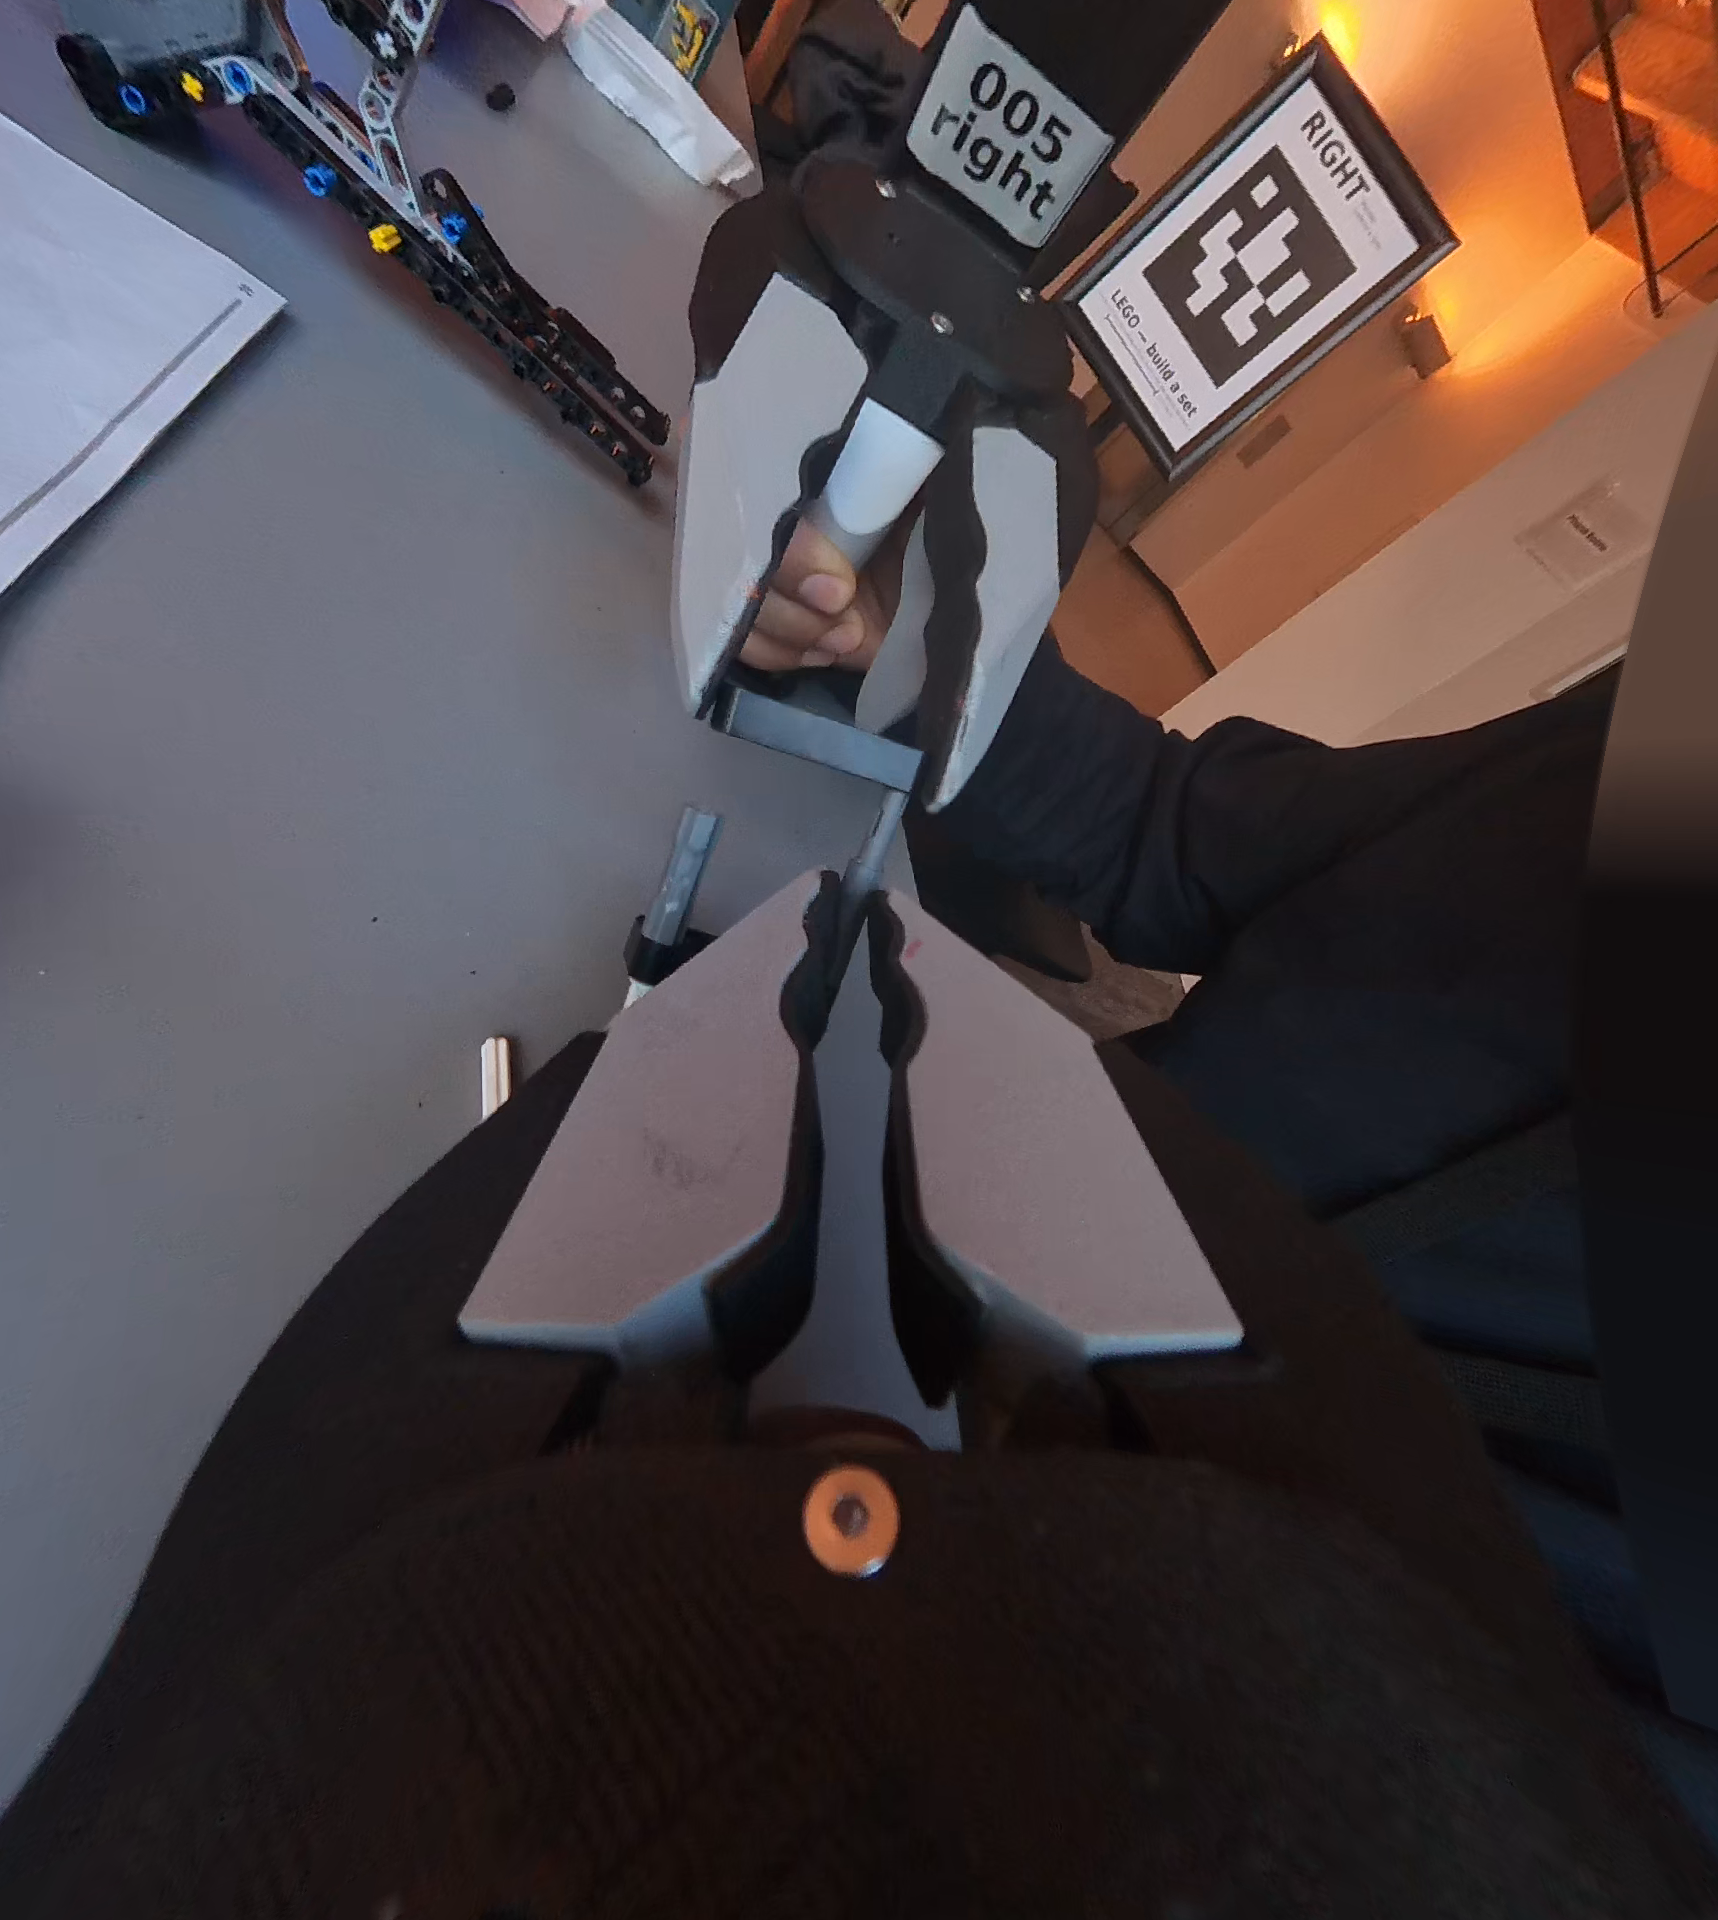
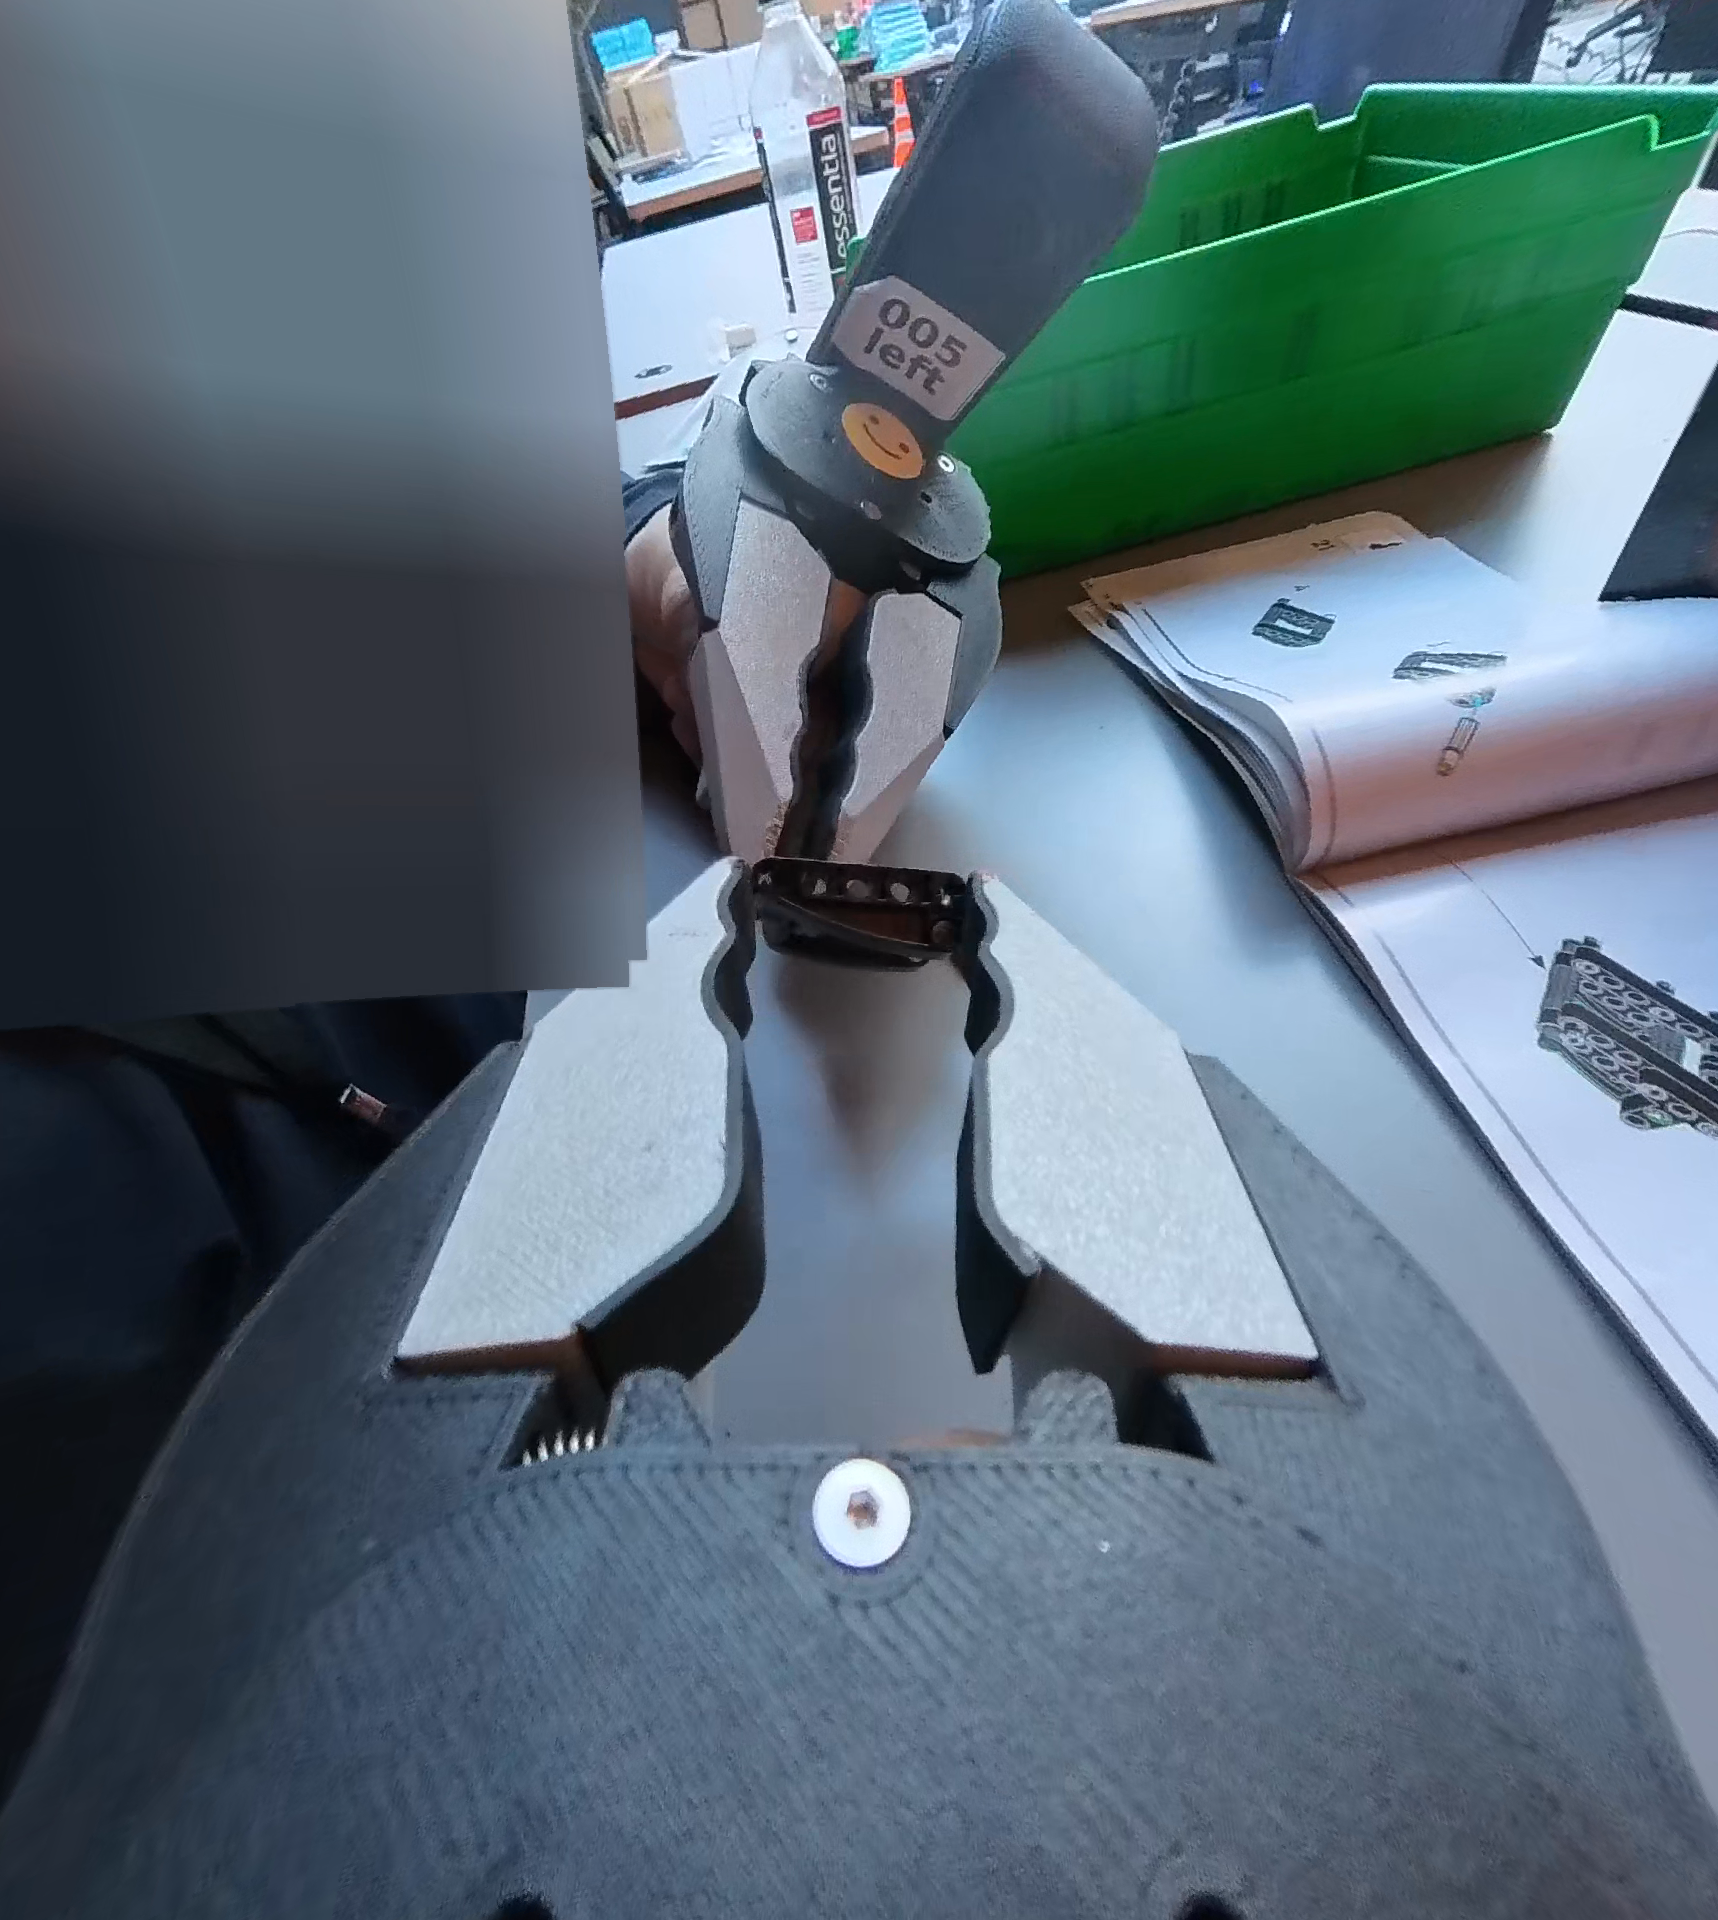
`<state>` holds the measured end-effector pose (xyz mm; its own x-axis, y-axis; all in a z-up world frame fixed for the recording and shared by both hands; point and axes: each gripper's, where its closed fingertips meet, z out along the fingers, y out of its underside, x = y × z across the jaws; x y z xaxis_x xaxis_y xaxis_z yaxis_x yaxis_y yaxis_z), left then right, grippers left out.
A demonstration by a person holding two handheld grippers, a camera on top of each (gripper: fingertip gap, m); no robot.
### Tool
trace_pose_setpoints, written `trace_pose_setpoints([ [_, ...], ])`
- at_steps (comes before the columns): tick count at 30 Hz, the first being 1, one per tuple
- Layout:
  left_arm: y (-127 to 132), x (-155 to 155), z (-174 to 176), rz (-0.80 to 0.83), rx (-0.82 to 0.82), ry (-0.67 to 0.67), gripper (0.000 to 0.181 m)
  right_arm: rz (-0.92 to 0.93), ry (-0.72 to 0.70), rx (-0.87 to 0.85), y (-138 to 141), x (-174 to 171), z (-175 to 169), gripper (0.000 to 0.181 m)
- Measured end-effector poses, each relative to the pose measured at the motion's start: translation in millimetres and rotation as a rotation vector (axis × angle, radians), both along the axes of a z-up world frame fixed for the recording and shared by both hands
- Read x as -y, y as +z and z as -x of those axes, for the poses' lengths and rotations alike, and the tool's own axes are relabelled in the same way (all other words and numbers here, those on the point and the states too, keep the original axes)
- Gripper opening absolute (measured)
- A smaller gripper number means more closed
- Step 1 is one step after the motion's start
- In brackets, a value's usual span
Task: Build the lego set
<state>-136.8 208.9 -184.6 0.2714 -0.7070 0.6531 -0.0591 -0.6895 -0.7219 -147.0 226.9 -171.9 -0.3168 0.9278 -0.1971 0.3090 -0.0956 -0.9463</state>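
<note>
My right gripper (image 2: 860, 909) is shut on a short dark grey Lego beam with holes (image 2: 865, 889), held crosswise between its tips. In the left wrist view the right gripper (image 1: 824, 753) points down with the beam (image 1: 798, 725) across its tips. My left gripper (image 1: 847, 906) is shut on a thin grey axle (image 1: 881, 836) whose far end meets the beam's underside. In the right wrist view the left gripper (image 2: 808, 831) is tip to tip with mine, just above the beam. A partly built black and grey assembly (image 1: 398, 208) with blue and yellow pins lies at the table's far left.
Loose parts lie on the grey table: a grey connector (image 1: 686, 878), a black piece (image 1: 663, 951) and a pale stick (image 1: 496, 1075). A white sheet (image 1: 34, 343) lies left. A green bin (image 2: 1302, 312), a water bottle (image 2: 803, 156) and open instruction booklets (image 2: 1457, 675) are on the right side. Both grippers' tips are close together, under 4 cm apart.
</note>
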Motion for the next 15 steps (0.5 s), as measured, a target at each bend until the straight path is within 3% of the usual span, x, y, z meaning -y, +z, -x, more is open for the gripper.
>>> trace_pose_setpoints([
  [9, 1.0, -0.5, 1.1, 0.002, 0.009, 0.004, 0.000, -0.076, 0.077, 0.054, -11.3, 7.2, -5.3, 0.037],
  [15, 4.1, -7.4, 6.6, 0.015, 0.044, 0.046, 0.001, -0.070, 0.005, 0.025, -6.4, -3.3, 0.0, 0.037],
])
